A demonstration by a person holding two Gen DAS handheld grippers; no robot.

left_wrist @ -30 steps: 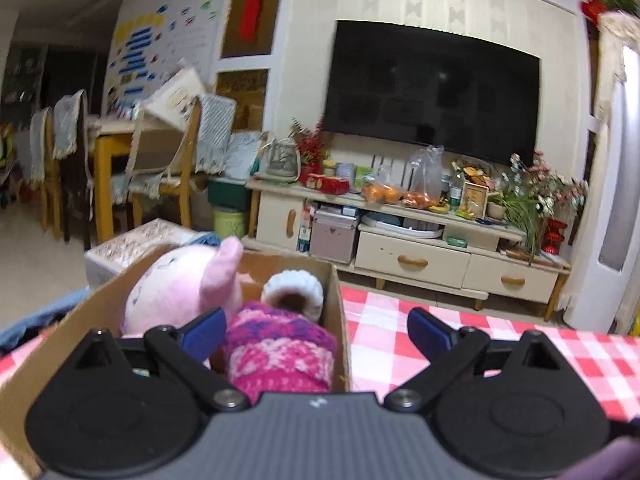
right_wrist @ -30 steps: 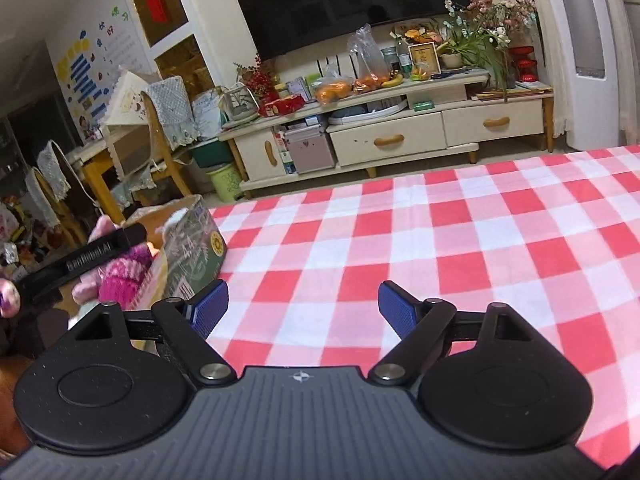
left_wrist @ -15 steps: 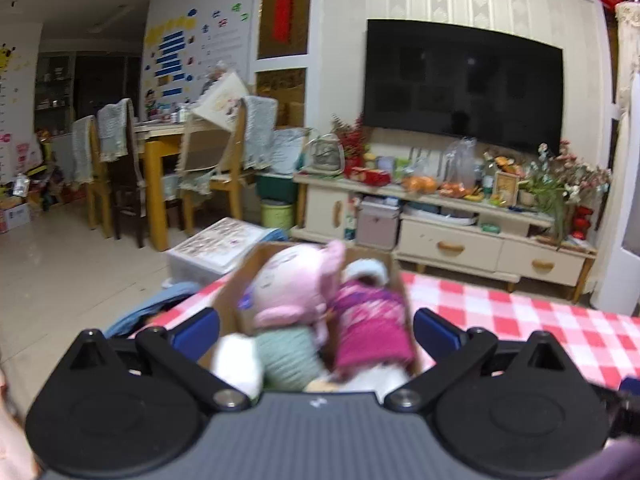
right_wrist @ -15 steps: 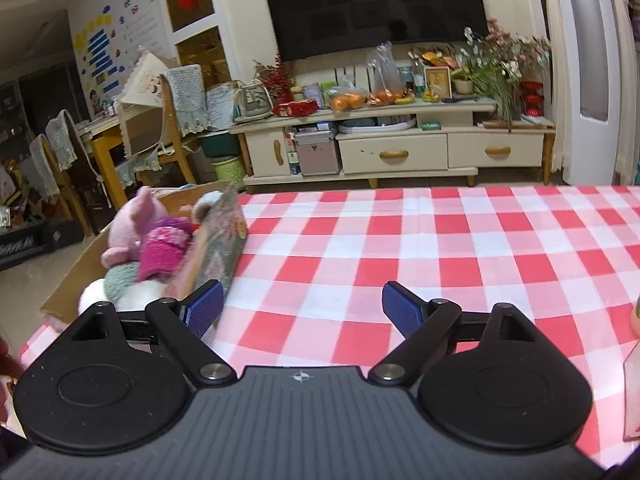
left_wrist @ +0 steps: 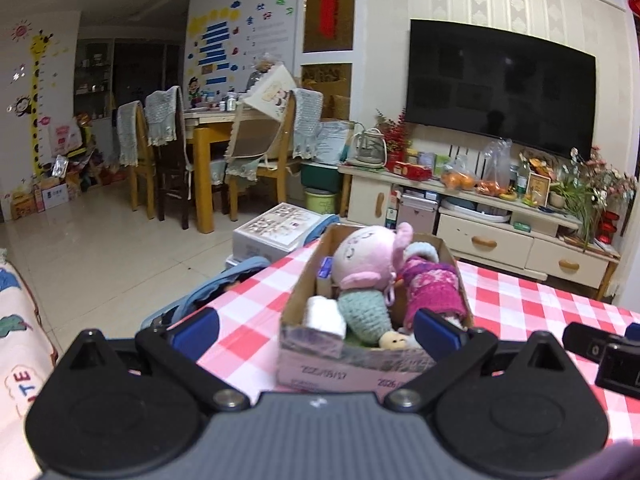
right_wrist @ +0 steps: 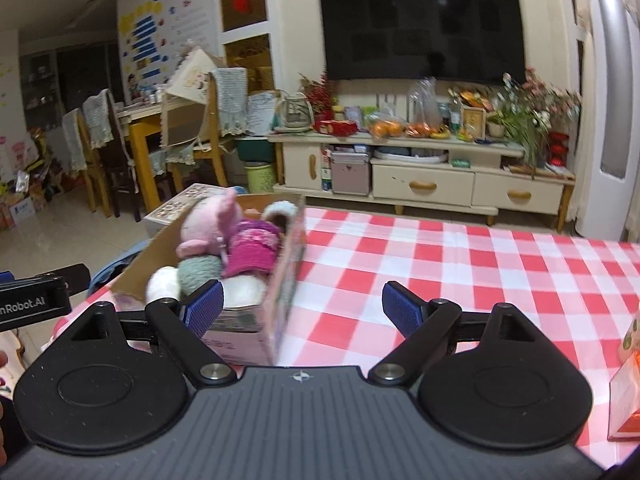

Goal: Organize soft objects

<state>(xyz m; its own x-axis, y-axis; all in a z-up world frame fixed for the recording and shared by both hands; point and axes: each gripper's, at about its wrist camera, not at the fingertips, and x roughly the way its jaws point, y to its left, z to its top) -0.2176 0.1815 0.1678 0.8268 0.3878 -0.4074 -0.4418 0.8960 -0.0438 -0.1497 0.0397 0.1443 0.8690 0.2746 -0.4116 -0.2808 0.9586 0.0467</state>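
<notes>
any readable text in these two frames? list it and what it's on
"nRobot.AI", cut off at the frame edge, on the left gripper body, right wrist view.
"2026/08/17", blurred and uncertain, printed on the near wall of the cardboard box; a second date beside it is hidden after "2026/".
"TE", partial red letters, on the cloth at far left.
Wall posters: too small to read.

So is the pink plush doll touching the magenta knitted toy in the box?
Touching. In the left wrist view the pink plush doll lies pressed against the magenta knitted toy inside the cardboard box, with no gap between them.
</notes>
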